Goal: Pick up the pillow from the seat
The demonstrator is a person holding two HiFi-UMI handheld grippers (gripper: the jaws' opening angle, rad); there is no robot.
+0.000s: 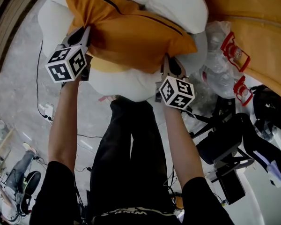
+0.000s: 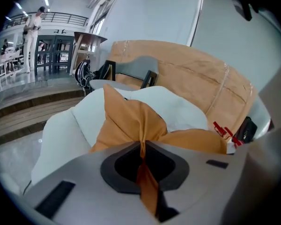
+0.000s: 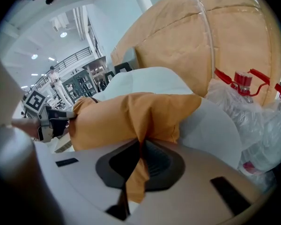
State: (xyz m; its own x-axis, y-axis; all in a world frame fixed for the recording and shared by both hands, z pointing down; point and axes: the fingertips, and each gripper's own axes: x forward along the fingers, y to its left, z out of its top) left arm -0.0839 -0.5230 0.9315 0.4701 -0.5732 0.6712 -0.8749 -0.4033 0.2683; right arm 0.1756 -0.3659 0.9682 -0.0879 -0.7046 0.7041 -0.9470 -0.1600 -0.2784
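Note:
An orange pillow [image 1: 131,29] with a dark zip lies on a white rounded seat [image 1: 122,83]. My left gripper [image 1: 86,36] is shut on the pillow's near left edge, and orange cloth is pinched between its jaws in the left gripper view [image 2: 141,146]. My right gripper [image 1: 170,62] is shut on the pillow's near right corner. In the right gripper view, orange cloth [image 3: 140,144] hangs through the closed jaws, and the pillow [image 3: 131,118] stretches away to the left gripper [image 3: 68,117] at its far end.
White cushions [image 1: 178,3] lie behind the pillow. A big tan wrapped shape [image 1: 262,36] stands at the right, with clear plastic bags and red-handled items [image 1: 234,50] beside it. Black bags and a stand [image 1: 234,139] sit on the floor at right. Cables [image 1: 42,102] run at left.

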